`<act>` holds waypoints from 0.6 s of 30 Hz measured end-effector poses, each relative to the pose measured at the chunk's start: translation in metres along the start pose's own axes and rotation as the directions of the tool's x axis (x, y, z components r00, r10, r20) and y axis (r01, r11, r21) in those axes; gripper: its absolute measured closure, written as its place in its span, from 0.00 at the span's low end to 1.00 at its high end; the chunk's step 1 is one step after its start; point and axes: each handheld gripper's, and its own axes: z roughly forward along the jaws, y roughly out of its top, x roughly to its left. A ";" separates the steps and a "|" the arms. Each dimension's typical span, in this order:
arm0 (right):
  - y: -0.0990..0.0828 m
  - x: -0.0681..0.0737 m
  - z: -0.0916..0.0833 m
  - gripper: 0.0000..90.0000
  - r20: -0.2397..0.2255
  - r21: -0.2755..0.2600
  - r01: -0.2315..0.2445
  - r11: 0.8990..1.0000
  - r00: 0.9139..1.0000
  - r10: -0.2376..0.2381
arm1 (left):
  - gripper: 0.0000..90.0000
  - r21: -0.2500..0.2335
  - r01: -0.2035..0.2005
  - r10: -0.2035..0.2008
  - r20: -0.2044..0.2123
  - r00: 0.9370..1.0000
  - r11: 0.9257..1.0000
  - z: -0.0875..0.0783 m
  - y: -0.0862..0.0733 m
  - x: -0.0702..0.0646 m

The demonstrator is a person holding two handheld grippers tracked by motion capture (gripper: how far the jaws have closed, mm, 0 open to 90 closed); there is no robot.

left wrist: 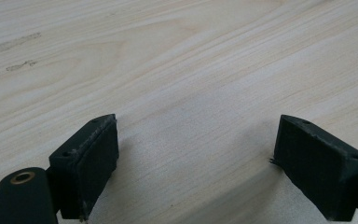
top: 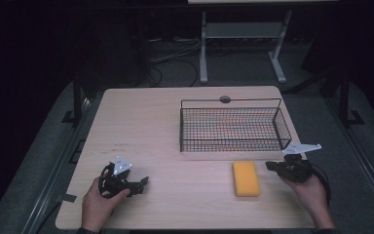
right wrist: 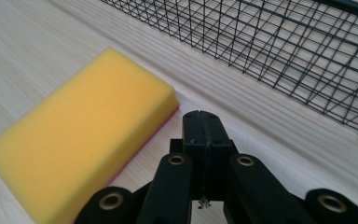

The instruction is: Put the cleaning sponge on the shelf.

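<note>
Approaching the yellow sponge looks like the step in hand: the right hand-held gripper sits just beside the sponge's right edge, nose aimed at its far corner, nothing gripped. In the right gripper view its jaws are pressed flat together with no gap, tip hovering just off the sponge, which lies ahead and to the left of the jaws; a thin pink underside shows along the near edge. The wire basket runs across beyond and to the right of that tip, close by.

Judgement: pick not yet begun. The sponge lies flat on the bench, between the two hands, nearer the right one, just in front of the basket. The likely goal is sponge into basket, but that's a guess from the layout.

Next move calls for spreading the right jaws wide enough to straddle the sponge's short width, dropping the tip onto it, then squeezing. Foam is soft and will compress; a grip near the edge could tip it.

Left hand-held gripper is well off to the left, resting low on the bench in the person's hand. In the left gripper view its jaws are spread wide, pads holding nothing, bare wood grain between and ahead. It's idle.
</note>
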 end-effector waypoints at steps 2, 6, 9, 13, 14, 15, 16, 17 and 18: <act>0.002 0.000 0.002 1.00 -0.001 0.001 0.005 1.000 1.000 -0.005 | 0.14 -0.001 0.002 -0.002 -0.001 1.000 1.000 0.000 0.000 0.000; 0.005 0.001 0.005 1.00 -0.006 0.004 0.007 1.000 1.000 -0.007 | 0.15 0.000 0.003 -0.003 -0.002 1.000 1.000 0.000 0.000 0.000; 0.008 0.002 0.009 1.00 -0.011 0.006 0.007 1.000 1.000 -0.007 | 0.14 0.000 0.004 -0.004 -0.004 1.000 1.000 0.000 0.000 -0.001; 0.011 0.003 0.013 1.00 -0.015 0.015 0.017 1.000 1.000 -0.017 | 0.14 -0.001 0.004 -0.004 -0.004 1.000 1.000 0.000 0.000 -0.001; 0.012 0.004 0.015 1.00 -0.017 0.017 0.016 1.000 1.000 -0.016 | 0.14 -0.001 0.004 -0.004 -0.004 1.000 1.000 0.000 0.000 -0.001; 0.013 0.004 0.017 1.00 -0.016 0.021 0.019 1.000 1.000 -0.019 | 0.14 -0.002 0.005 -0.005 -0.004 1.000 1.000 0.000 0.000 -0.001; 0.014 0.004 0.018 1.00 -0.015 0.023 0.023 0.999 1.000 -0.022 | 0.14 -0.002 0.005 -0.005 -0.004 1.000 1.000 0.000 0.000 -0.001; 0.014 0.004 0.018 1.00 -0.015 0.023 0.023 0.999 1.000 -0.022 | 0.14 -0.002 0.005 -0.005 -0.004 1.000 1.000 0.000 0.000 -0.001; 0.015 0.004 0.020 1.00 -0.016 0.024 0.023 0.999 1.000 -0.022 | 0.14 -0.003 0.006 -0.006 -0.004 1.000 1.000 0.000 0.000 -0.001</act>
